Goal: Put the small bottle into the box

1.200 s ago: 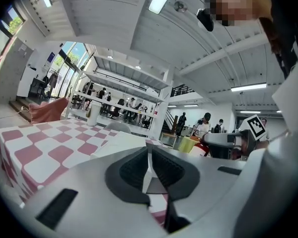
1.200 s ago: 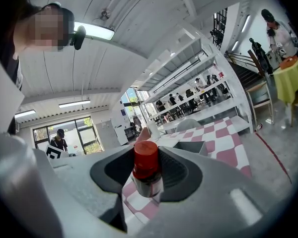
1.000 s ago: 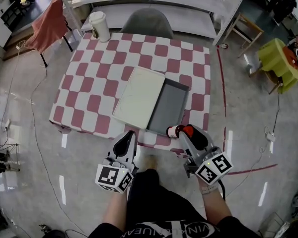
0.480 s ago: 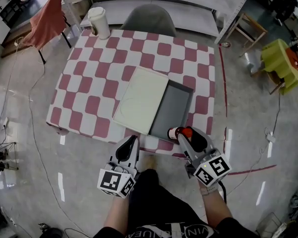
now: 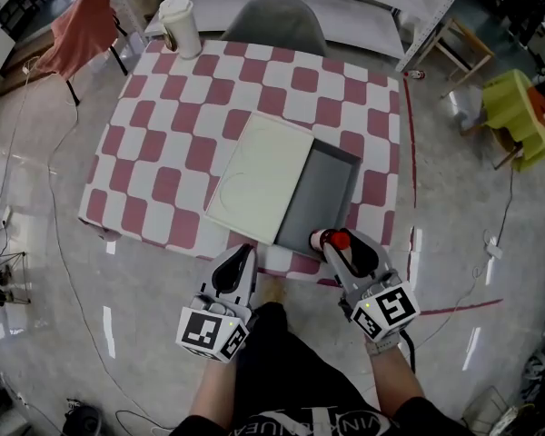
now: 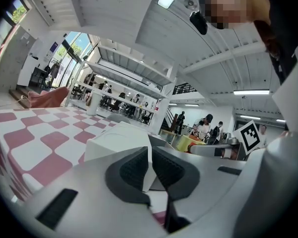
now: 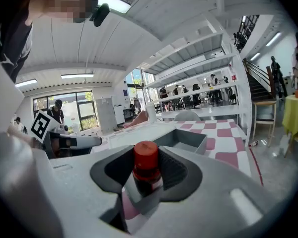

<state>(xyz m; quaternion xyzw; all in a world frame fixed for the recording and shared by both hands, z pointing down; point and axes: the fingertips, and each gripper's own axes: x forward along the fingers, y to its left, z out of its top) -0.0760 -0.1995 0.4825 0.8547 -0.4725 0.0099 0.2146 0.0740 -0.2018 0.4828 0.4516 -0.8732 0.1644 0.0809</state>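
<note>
The right gripper (image 5: 332,247) sits in the lower middle of the head view, closed on the small bottle (image 5: 325,239). In the right gripper view the pads are pressed to either side of the bottle (image 7: 145,168), just under its red cap, which stands clear above them. The bottle is at the near end of the open grey box (image 5: 320,193). I can't tell from here whether it is over the rim or just short of it. A cream lid (image 5: 259,173) lies against the box's left side on the checked table (image 5: 163,148).

The left gripper (image 5: 239,262) waits at lower left with its jaws drawn together on nothing.

The bottle looks light and stiff, probably plastic, with a smooth round body that could twist or slide between flat pads. The hold below the cap seems sound, since the cap's shoulder should stop it dropping through. I'd bring it low into the box before letting go, because something this small will likely roll or tip.
</note>
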